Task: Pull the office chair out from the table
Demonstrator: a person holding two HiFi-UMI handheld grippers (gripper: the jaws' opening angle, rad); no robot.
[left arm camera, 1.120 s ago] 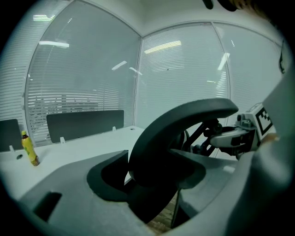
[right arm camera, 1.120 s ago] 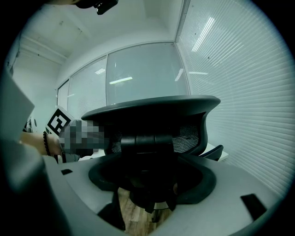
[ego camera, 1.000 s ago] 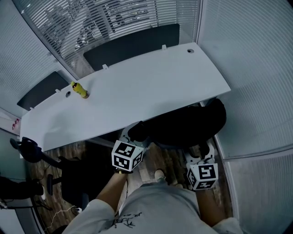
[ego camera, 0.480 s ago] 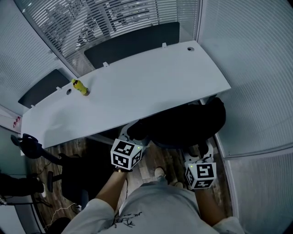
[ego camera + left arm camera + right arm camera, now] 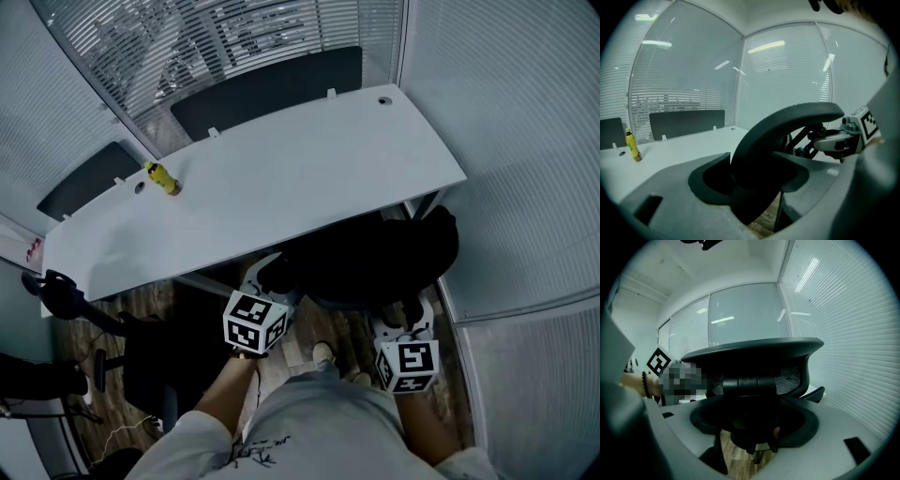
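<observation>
Desk [image 5: 281, 178]: white, long and slightly curved, seen from above; in the left gripper view its top [image 5: 684, 143] runs behind the jaws.
Office chair [image 5: 375, 258]: black, at the desk's near edge toward the right end, partly under the top, with its back jutting out toward the person.
Left gripper [image 5: 270, 274]: at the chair's left side, just off the near edge. In its own view the left gripper [image 5: 754, 187] has its jaws clenched on the chair's curved black rim [image 5: 787, 119].
Right gripper [image 5: 405, 314]: at the chair's right side, below the near right corner. In its own view the right gripper [image 5: 752, 427] has its jaws grasping a dark part of the chair [image 5: 754, 357] beneath the mesh back; which part is too dark to tell.
Yellow bottle [image 5: 162, 179]: upright near the far edge, toward the left end, also visible in the left gripper view [image 5: 632, 145].
Cable hole [image 5: 384, 99]: at the far right corner.
Dark panels [image 5: 267, 89]: standing along the far edge.
Wood floor [image 5: 328, 328]: showing between the two grippers, below the near edge.
</observation>
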